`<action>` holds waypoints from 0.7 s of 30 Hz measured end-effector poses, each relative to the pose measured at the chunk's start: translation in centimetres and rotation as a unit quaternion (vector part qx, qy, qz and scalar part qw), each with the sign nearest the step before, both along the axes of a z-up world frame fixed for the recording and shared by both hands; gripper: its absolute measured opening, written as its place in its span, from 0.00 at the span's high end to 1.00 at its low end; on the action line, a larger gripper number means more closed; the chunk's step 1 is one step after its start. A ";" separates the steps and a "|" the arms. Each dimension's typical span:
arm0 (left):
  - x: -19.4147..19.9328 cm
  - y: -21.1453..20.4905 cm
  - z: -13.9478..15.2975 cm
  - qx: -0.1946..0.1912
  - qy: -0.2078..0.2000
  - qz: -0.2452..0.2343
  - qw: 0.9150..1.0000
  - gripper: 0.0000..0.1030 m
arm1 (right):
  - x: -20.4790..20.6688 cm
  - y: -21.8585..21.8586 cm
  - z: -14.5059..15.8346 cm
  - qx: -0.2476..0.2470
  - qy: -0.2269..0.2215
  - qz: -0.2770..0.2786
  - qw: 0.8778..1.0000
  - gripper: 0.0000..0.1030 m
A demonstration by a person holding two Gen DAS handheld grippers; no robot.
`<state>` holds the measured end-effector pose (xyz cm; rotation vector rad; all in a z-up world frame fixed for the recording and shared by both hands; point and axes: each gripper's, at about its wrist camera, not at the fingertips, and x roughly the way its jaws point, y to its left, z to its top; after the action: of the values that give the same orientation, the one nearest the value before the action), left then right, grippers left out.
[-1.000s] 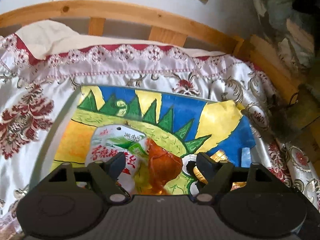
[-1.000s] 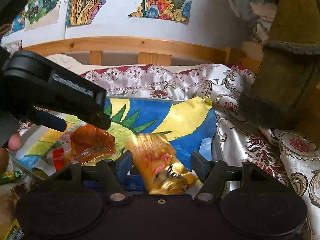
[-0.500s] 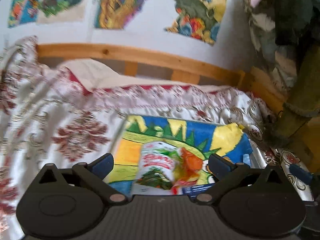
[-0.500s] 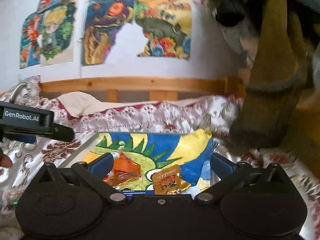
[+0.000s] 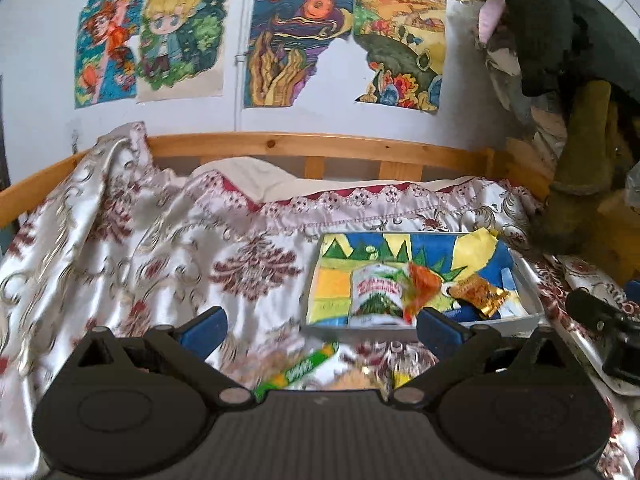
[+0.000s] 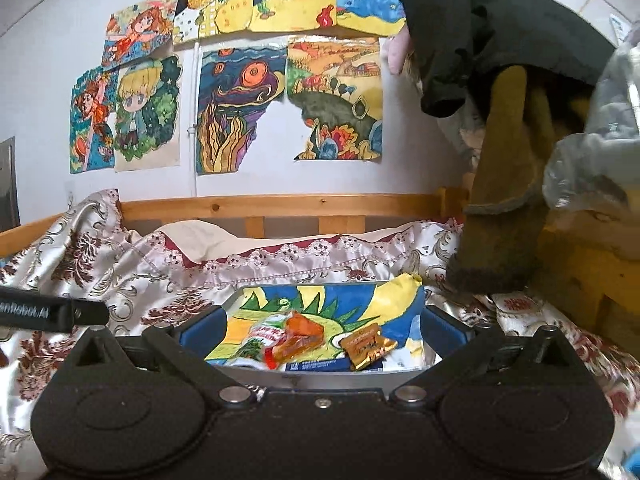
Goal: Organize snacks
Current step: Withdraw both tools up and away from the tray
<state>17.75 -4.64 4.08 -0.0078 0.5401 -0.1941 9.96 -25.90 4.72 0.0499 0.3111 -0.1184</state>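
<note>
A grey tray (image 5: 424,330) lined with a colourful drawing lies on the bedcover. In it are a white-and-green snack pouch (image 5: 376,294), an orange wrapper (image 5: 420,286) and a gold packet (image 5: 478,292). My left gripper (image 5: 320,326) is open and empty, left of and back from the tray. A green stick snack (image 5: 304,368) lies on the cover just under it. In the right wrist view the tray (image 6: 332,378) sits straight ahead with the pouch (image 6: 256,340), orange wrapper (image 6: 300,336) and gold packet (image 6: 368,344). My right gripper (image 6: 322,328) is open, holding nothing.
Patterned satin bedcover (image 5: 180,248) spreads to the left. A wooden bed rail (image 5: 320,146) runs behind, under a wall of drawings. Hanging dark and olive clothes (image 6: 508,160) crowd the right side. A few blurred loose snacks (image 5: 400,376) lie near the tray's front edge.
Both grippers have opened wide and drawn back and up from the tray. The pouch and orange wrapper left the left jaws, and the gold packet left the right jaws; all lie in the tray.
</note>
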 end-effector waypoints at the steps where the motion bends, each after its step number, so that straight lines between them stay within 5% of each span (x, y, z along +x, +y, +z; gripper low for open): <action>1: -0.8 0.5 -0.1 -0.002 0.000 0.000 1.000 0.00 | -0.6 0.3 0.1 -0.001 -0.001 -0.002 1.000 0.01; 21: -9.1 5.3 -1.1 0.040 0.022 0.041 0.998 0.00 | -8.3 4.1 -1.5 -0.003 0.048 -0.014 0.999 0.01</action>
<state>8.66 0.62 3.01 0.0441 0.5898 -0.0919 1.64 -21.76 3.26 0.0427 0.4061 -0.1489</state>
